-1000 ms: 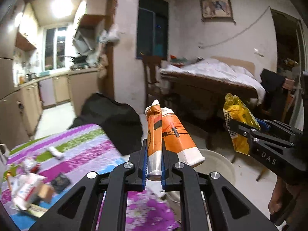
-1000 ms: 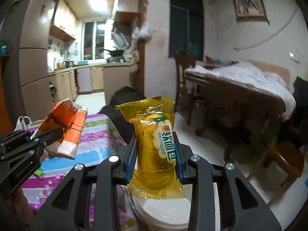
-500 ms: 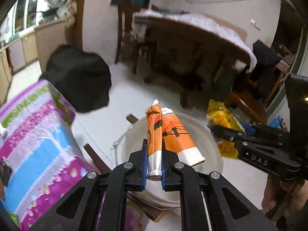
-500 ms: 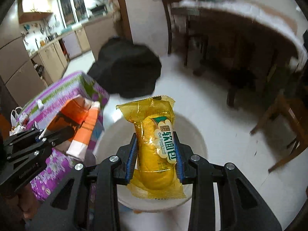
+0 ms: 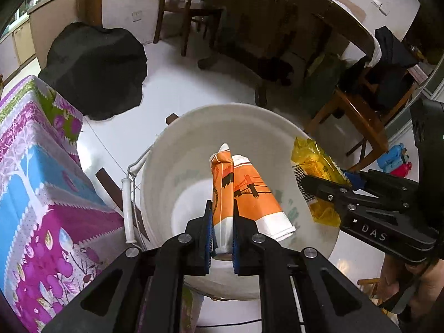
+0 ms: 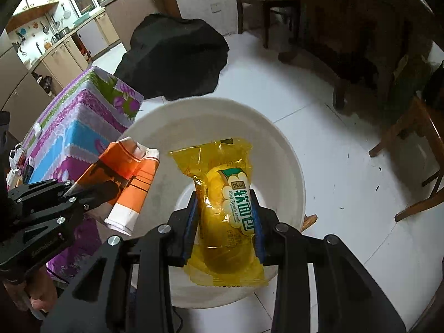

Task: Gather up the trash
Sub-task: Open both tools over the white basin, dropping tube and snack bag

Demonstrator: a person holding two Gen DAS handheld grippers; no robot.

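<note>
My left gripper [image 5: 221,231] is shut on a crumpled orange and white carton [image 5: 244,191] and holds it over the open white bucket [image 5: 177,152]. My right gripper [image 6: 224,222] is shut on a yellow bread wrapper [image 6: 227,208] and holds it over the same bucket [image 6: 283,149]. In the left wrist view the right gripper [image 5: 327,186] with the wrapper [image 5: 313,161] comes in from the right at the bucket's rim. In the right wrist view the left gripper [image 6: 83,194] with the carton [image 6: 125,172] comes in from the left. The bucket looks empty inside.
A table with a purple, blue and green cloth [image 5: 33,166] stands left of the bucket. A black bag [image 5: 97,66] lies on the white floor behind. Wooden chairs [image 5: 358,111] and a big dark table [image 5: 277,27] stand beyond. Blue and red items [image 5: 394,161] lie at the right.
Both grippers have tilted down and moved forward from above the table edge to over the bucket, still holding the carton and the wrapper.
</note>
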